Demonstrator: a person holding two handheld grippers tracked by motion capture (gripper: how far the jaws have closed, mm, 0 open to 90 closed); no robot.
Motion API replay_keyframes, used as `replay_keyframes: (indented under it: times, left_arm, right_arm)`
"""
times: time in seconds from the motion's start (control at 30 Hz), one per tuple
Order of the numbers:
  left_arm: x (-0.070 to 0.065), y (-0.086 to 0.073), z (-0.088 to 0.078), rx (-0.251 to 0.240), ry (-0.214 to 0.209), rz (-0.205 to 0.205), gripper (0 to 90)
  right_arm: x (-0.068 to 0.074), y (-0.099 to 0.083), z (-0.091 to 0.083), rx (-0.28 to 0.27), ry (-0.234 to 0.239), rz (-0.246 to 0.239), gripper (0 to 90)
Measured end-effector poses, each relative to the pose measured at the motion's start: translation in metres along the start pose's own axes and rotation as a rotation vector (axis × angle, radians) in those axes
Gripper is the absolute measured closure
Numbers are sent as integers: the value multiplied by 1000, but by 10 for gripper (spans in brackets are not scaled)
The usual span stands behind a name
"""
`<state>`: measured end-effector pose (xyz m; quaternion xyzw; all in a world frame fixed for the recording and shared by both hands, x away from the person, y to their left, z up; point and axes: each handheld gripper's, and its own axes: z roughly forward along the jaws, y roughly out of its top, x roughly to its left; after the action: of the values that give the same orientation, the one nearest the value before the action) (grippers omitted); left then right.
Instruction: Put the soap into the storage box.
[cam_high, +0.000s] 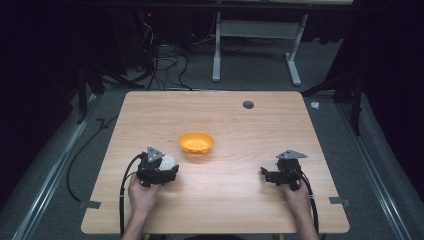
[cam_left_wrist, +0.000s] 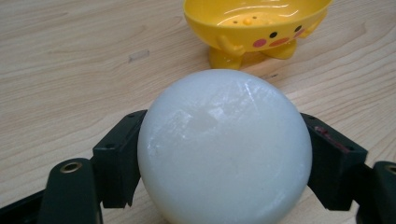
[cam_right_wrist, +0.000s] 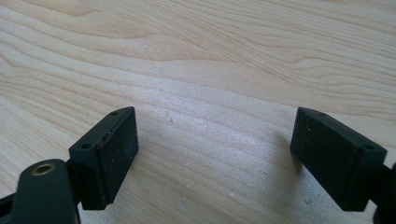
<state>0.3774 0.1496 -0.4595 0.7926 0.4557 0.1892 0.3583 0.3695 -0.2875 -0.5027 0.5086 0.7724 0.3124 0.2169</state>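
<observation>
Pale wood counter in dark room; left claw clamped around white ball near yellow bowl; right claw wide, bare.

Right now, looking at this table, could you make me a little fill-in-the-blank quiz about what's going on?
1. The left gripper has its jaws closed on a white ____.
2. The bowl with a duck face is coloured ____.
3. The right gripper has its jaws ____, with nothing between them.
4. The bowl stands on a ____ table.

Missing words: ball; yellow; open; wooden
</observation>
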Motion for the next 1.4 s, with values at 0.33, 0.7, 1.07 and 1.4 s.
replay_keyframes:
  times: [0.33, 0.7, 1.07, 1.4]
  left_arm:
    - [-5, 12, 0, -6, -24, 30, 244]
    - [-8, 25, 2, -13, -38, 56, 245]
    - [-9, 39, 6, -30, -70, 54, 244]
    - [-14, 52, 12, -22, -85, 83, 245]
  right_arm:
    - [0, 0, 0, 0, 0, 0, 159]
    - [0, 0, 0, 0, 0, 0, 158]
    - [0, 0, 0, 0, 0, 0, 159]
    - [0, 0, 0, 0, 1, 0, 158]
